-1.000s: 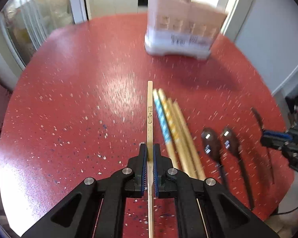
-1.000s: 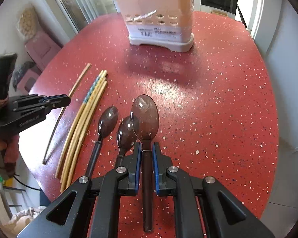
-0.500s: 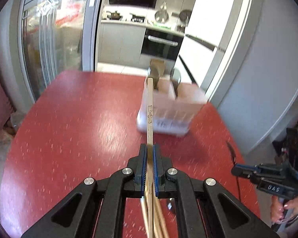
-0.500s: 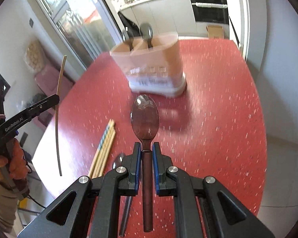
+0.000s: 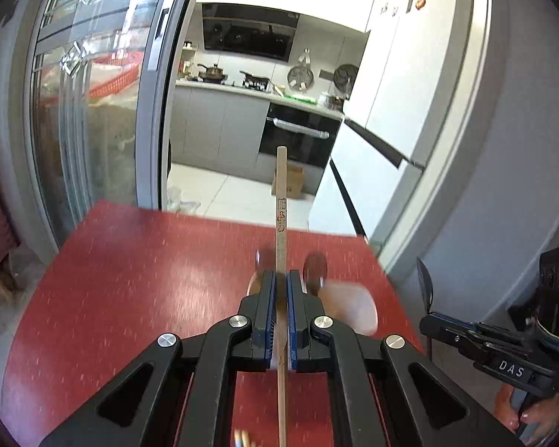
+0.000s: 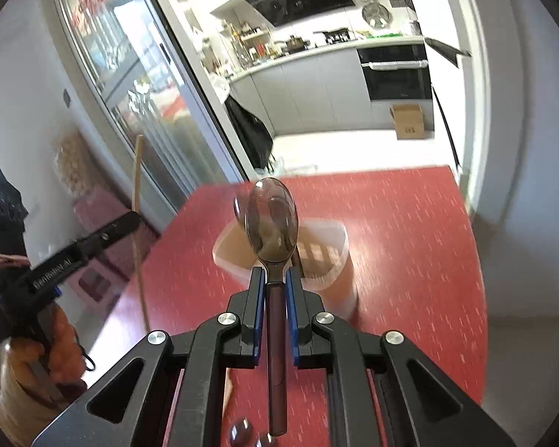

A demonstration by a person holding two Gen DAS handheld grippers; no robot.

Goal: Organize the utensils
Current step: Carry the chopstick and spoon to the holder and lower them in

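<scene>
Beige plastic, the utensil holder (image 6: 328, 260) stood on the red speckled tabletop (image 6: 410, 223), just ahead of and below both grippers, blurred in both views. Its open top looked split into compartments, and spoon bowls seemed to rise from it already.

A translucent brown plastic spoon (image 6: 272, 219) was clamped by its handle in the right gripper (image 6: 273, 313). Its long axis ran straight forward along the fingers, oval bowl leading and overlapping the holder's rim in that view. A pale, thin wooden chopstick (image 5: 281, 223), with characters printed on it, was clamped in the left gripper (image 5: 281, 316). It lay along the fingers too, its squared end pointing out past the far tabletop edge.

Both utensils pointed forward rather than downward, so each probably needed tipping upright over a compartment. I could not tell which hand was nearer the holder.

More chopstick tips (image 5: 244, 439) and spoon bowls (image 6: 242, 434) peeked in at the bottom edges. Beyond were a glass sliding door (image 5: 93, 130) and a grey kitchen.
</scene>
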